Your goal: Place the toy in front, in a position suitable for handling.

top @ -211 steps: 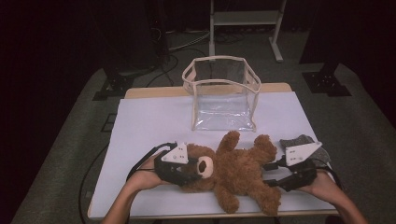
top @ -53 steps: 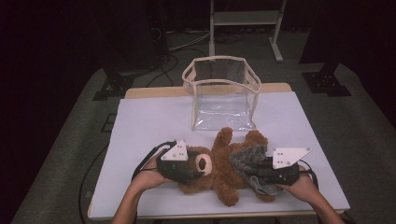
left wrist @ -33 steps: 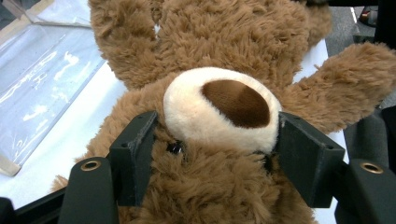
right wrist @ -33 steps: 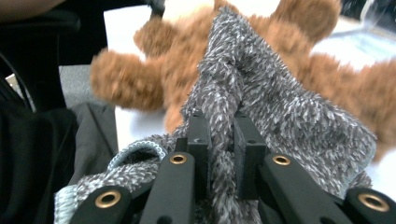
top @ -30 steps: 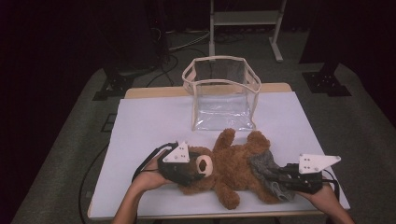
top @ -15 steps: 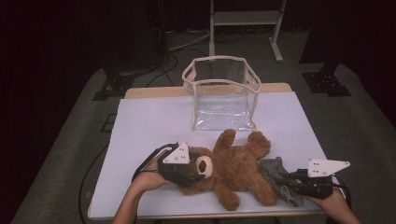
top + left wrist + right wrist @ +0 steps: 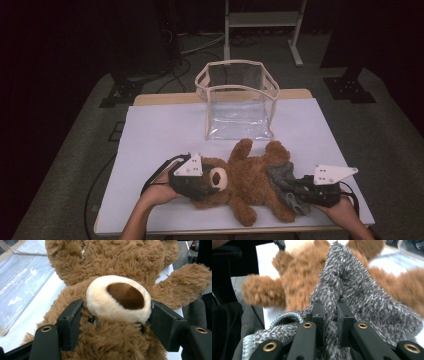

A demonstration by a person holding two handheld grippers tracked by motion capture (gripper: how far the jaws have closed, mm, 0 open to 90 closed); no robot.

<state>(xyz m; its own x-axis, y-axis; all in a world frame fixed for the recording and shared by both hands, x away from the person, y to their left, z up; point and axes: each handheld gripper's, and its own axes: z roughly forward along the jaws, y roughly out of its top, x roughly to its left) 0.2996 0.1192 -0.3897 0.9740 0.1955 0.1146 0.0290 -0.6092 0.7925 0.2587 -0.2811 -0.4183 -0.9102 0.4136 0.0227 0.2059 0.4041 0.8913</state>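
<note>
From the high view, a brown teddy bear [image 7: 250, 182] lies on its back near the front edge of a white-covered table [image 7: 160, 130], head toward the person's left. The left gripper [image 7: 197, 181] clamps the bear's head; the right gripper [image 7: 305, 192] pinches a grey knitted garment [image 7: 282, 182] at the bear's legs, close to the table's front right corner. A clear, open-topped bag [image 7: 239, 102] stands at the far edge, with bare tabletop between it and the bear.

In the left gripper view, both black jaws press into the fur on either side of the cream muzzle [image 7: 117, 298].

In the right gripper view, the jaws stand nearly together, squeezing a fold of the grey garment [image 7: 352, 290].
</note>
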